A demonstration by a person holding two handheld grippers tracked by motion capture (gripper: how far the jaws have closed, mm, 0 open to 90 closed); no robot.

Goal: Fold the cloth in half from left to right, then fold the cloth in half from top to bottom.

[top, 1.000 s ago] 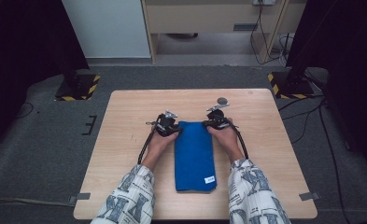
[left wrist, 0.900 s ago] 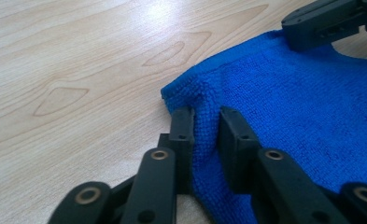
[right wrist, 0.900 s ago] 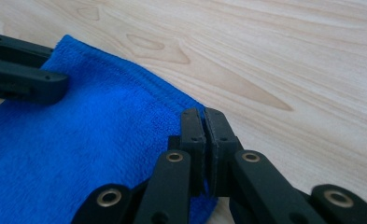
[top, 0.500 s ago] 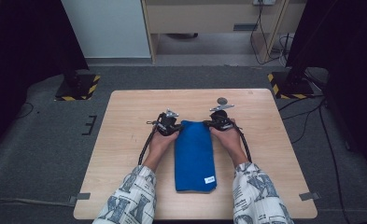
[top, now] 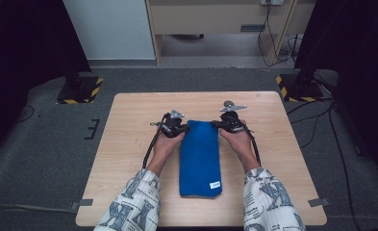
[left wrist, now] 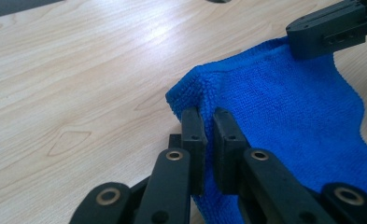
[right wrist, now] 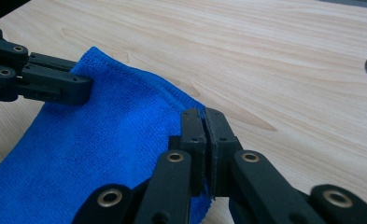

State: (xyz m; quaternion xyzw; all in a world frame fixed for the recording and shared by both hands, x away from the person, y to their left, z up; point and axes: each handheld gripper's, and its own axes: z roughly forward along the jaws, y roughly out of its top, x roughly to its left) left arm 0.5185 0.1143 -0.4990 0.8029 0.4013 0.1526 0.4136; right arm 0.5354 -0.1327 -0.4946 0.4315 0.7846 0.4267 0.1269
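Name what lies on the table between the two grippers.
The far end of the folded blue towel spans the gap between the left gripper and right gripper, each pinching one far corner; the high view shows this best.

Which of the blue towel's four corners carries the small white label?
The near right corner of the blue towel, closest to the person's right sleeve. The white label sits there; the two far corners are pinched by the grippers, and the near left one is bare.

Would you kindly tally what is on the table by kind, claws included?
Blue microfibre cloth: 1
Claws, left claw and right claw, each gripping a far corner of the cloth: 2
Small round grey object near the far edge: 1
Total: 4
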